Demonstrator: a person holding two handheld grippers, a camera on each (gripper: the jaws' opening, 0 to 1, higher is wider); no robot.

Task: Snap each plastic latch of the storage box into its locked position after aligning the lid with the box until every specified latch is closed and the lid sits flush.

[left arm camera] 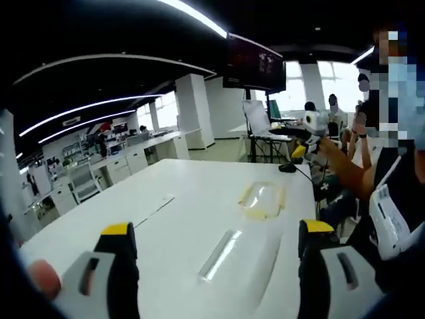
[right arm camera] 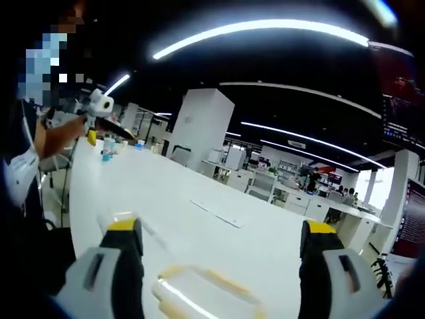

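Left gripper [left arm camera: 216,249] spread wide, nothing between its jaws, clear storage box [left arm camera: 242,262] just ahead on the white bench [left arm camera: 179,199]. Right gripper [right arm camera: 222,246] equally apart over the box's yellow-edged lid [right arm camera: 206,286].

An open-plan office. A long white bench [left arm camera: 192,199] fills the lower middle of the left gripper view; rows of white desks [left arm camera: 126,159] with office chairs [left arm camera: 83,183] line the left. Linear ceiling lights [right arm camera: 265,30] cross the dark ceiling at top, a square white column [right arm camera: 202,126] stands centre, a wall monitor [left arm camera: 255,63] hangs upper right, and seated people [left arm camera: 335,113] appear at right.
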